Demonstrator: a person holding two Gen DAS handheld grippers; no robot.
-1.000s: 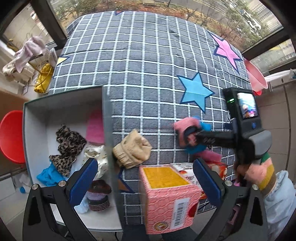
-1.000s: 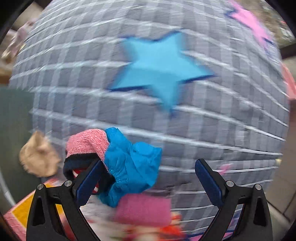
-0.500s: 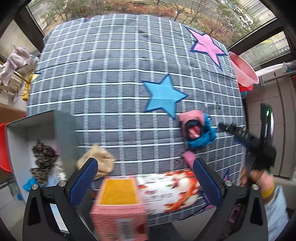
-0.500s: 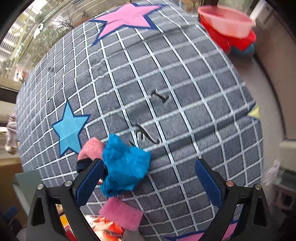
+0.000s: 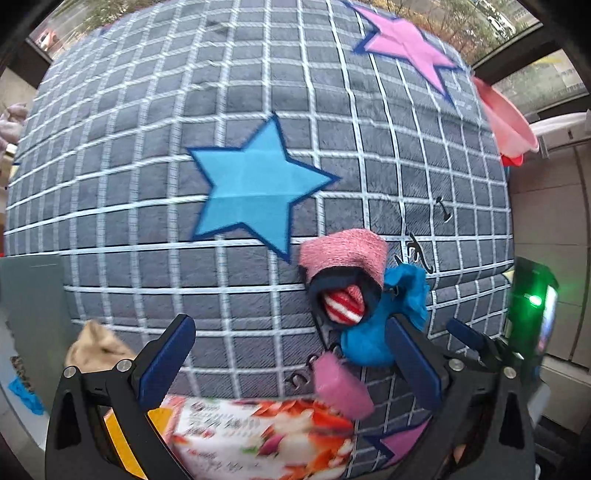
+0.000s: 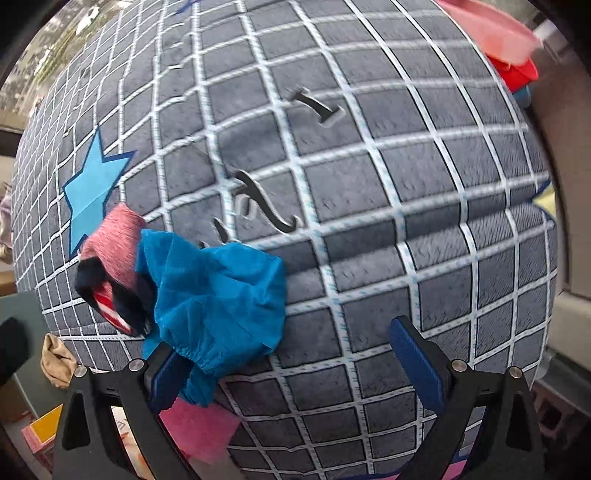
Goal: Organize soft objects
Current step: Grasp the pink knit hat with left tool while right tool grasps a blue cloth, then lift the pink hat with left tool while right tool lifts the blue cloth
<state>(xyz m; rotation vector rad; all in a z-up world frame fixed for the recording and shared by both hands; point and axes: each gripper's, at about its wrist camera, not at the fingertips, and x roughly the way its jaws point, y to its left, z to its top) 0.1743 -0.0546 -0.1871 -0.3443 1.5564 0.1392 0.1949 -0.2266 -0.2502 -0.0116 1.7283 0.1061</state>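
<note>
A rolled pink and navy sock bundle with a red-striped core lies on the grey checked blanket, touching a crumpled blue cloth. A small flat pink cloth sits just in front of them, and a beige cloth lies far left. My left gripper is open, low over the blanket, left of the blue cloth. My right gripper is open too. The blue cloth bunches against its left finger, and the sock bundle lies beyond.
A printed food box and a yellow-topped pink box stand at the blanket's near edge. A grey bin is at the far left. Pink and red basins sit past the blanket's far right corner.
Both views have closed in on the sock bundle and blue cloth. The left gripper swung right, pushing the bin to the frame edge. The right gripper dropped until the blue cloth meets its left finger.
</note>
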